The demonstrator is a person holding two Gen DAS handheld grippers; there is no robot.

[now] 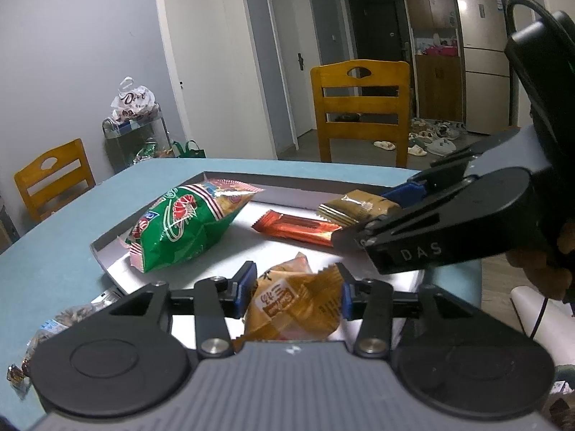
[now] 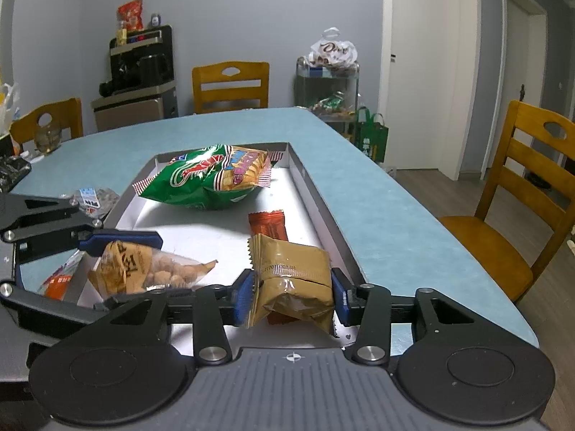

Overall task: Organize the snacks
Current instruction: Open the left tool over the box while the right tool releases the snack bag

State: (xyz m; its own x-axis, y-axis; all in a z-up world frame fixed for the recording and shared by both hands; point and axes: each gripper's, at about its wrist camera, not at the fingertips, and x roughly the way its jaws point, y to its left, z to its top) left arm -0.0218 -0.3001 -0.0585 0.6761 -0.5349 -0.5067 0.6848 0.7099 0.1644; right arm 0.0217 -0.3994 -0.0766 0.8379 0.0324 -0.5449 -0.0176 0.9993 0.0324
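tray [image 2: 316, 194] holds green chip bag [image 2: 212, 176]; orange bar [image 2: 267, 224]

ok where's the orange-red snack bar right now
The orange-red snack bar lies flat in the white tray, between the green shrimp-chip bag and the tan packet; in the right wrist view the packet overlaps it.

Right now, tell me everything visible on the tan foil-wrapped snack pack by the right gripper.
The tan foil-wrapped snack pack is blocky, crinkled and glossy, with serrated end seals and a red-striped tear strip across its top. It lies in the shallow white tray, near the right wall, partly overlapping the orange-red wrapper bar. It sits between the right gripper jaws; pad contact is unclear.
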